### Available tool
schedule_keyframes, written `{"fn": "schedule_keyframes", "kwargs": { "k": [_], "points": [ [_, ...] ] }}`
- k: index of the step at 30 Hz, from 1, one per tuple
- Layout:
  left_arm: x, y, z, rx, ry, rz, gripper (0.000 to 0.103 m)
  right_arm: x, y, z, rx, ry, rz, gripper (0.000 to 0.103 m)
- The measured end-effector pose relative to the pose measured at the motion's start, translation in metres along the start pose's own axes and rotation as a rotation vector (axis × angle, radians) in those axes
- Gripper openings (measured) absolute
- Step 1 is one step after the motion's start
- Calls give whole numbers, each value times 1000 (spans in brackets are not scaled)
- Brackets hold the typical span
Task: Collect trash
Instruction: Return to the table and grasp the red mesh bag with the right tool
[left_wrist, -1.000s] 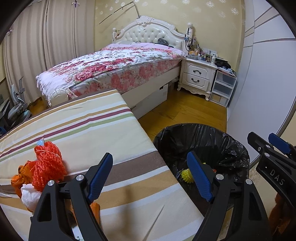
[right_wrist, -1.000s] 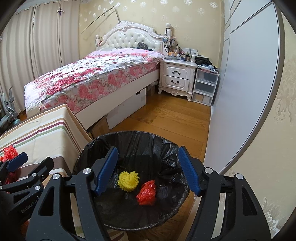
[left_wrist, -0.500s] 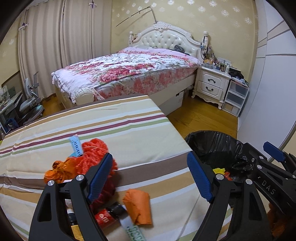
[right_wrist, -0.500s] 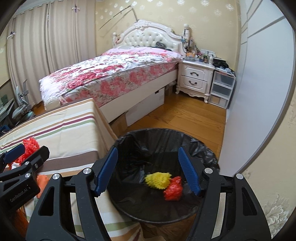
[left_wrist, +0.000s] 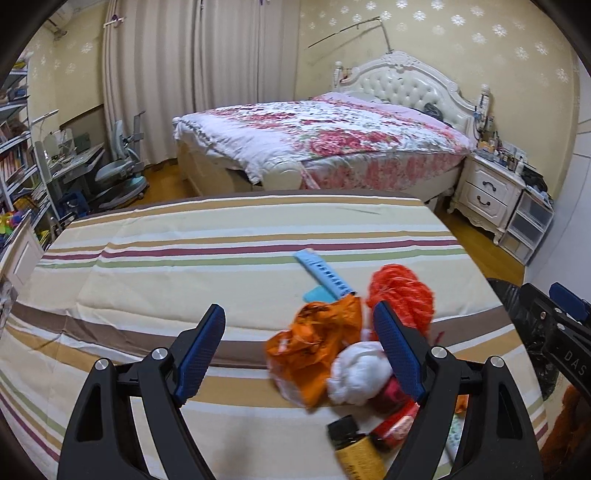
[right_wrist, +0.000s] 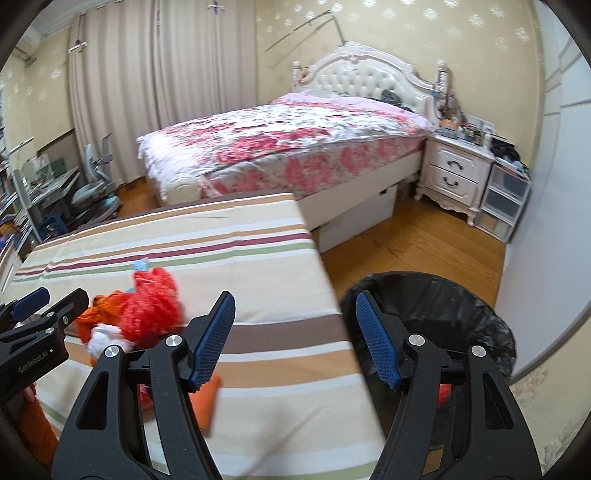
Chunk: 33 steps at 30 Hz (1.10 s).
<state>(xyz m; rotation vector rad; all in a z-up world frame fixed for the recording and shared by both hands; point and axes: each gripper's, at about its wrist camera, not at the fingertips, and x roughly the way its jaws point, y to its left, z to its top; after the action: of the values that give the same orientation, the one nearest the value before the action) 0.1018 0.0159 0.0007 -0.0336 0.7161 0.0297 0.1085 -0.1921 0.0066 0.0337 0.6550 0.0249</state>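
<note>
Left gripper (left_wrist: 298, 354), fingers spread wide and empty, hangs over the striped worktop (left_wrist: 184, 273) beside the trash pile (left_wrist: 343, 343); right gripper (right_wrist: 295, 336), equally wide and empty, straddles worktop edge and black-lined bin (right_wrist: 461, 306)

Both grippers swing left, from bin to table.

The left gripper (left_wrist: 299, 349) now faces the trash pile (left_wrist: 343, 347), its right finger (left_wrist: 397, 350) over the white wad (left_wrist: 356, 373) at 4 o'clock. The right gripper (right_wrist: 295, 338) straddles the table edge; the bin (right_wrist: 443, 306) slides to 3 o'clock.
</note>
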Motion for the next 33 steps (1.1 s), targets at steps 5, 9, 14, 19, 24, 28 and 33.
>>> {"fn": "schedule_keyframes", "kwargs": {
  "k": [5, 9, 14, 19, 24, 28, 33],
  "points": [
    [3, 38, -7, -57, 22, 60, 80, 7, 45, 4, -75, 14, 73, 66],
    [4, 58, -12, -81, 35, 87, 80, 22, 70, 7, -111, 48, 110, 66],
    [4, 71, -20, -97, 44, 93, 80, 38, 85, 10, -101, 104, 152, 66],
    [7, 76, -24, -99, 50, 77, 80, 49, 94, 6, -116, 140, 146, 66],
    [9, 74, -26, -92, 54, 56, 80, 57, 97, 4, -117, 184, 169, 52],
    [9, 70, -27, -86, 58, 39, 80, 54, 98, 4, -121, 172, 165, 38],
    [10, 62, -26, -68, 57, 19, 80, 46, 88, 6, -103, 135, 135, 36]
  ]
}}
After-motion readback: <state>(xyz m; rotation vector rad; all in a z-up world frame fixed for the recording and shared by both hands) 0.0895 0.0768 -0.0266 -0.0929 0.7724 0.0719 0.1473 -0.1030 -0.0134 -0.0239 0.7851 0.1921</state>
